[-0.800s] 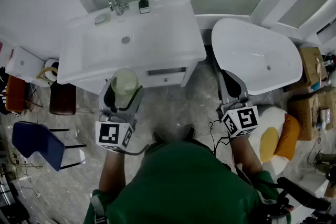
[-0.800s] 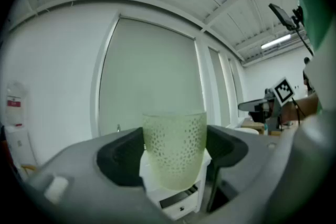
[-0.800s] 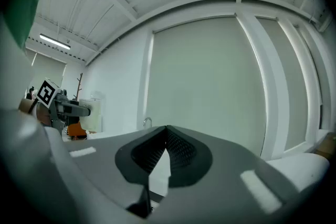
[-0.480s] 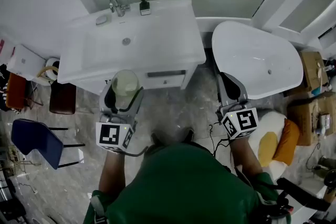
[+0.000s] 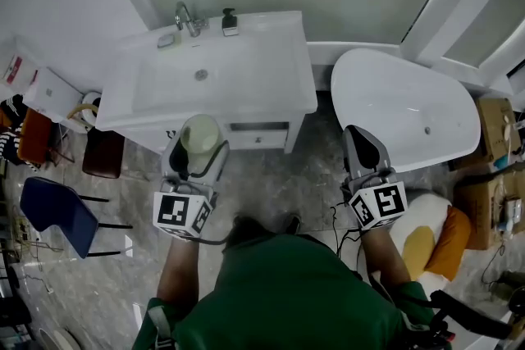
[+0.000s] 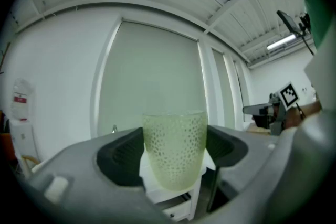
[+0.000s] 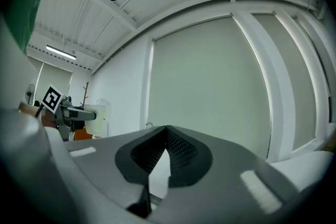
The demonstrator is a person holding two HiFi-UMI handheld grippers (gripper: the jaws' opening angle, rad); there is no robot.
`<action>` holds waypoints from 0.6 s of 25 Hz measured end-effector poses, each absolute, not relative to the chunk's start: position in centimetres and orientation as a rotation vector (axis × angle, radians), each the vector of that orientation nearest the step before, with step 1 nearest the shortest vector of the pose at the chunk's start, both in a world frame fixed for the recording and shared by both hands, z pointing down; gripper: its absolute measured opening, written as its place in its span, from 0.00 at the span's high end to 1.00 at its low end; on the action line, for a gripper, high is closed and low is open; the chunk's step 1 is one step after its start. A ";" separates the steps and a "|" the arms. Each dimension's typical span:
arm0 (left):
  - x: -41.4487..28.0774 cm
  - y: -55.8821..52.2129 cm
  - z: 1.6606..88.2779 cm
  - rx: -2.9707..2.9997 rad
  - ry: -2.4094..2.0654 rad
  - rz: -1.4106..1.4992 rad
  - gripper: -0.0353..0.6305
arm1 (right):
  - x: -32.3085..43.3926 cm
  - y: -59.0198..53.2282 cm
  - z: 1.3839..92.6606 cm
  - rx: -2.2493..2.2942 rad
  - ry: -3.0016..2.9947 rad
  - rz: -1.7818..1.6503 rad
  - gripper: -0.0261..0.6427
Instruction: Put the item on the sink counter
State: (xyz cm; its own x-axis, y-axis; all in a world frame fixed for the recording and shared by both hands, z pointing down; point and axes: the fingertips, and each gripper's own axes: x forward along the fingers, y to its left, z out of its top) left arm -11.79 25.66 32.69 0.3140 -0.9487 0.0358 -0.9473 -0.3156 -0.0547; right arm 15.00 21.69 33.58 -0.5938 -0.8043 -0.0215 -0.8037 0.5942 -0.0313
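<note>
Cup (image 5: 199,135) stays facing sink counter (image 5: 289,86), bathtub (image 5: 394,94) alongside.

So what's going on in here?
A person in a green top stands facing a white sink counter, with a gripper in each hand. The left gripper holds a pale green dotted cup upright between its jaws, in front of the counter and not yet on it. The right gripper is shut and empty, near the bathtub.

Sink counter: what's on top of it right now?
A faucet, a dark pump bottle and a small pale object along the back edge. The held cup hides part of the front of the counter.
</note>
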 end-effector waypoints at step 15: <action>-8.4 18.2 33.8 -2.573 1.783 -0.109 0.41 | 21.0 16.7 35.0 -1.552 2.702 -0.052 0.97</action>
State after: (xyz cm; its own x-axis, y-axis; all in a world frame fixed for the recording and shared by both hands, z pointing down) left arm -8.36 18.24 33.81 0.3493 -0.9356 0.0520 -0.9349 -0.3517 -0.0474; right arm 20.95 16.74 34.95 -0.5038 -0.8638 -0.0055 -0.8629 0.5036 -0.0416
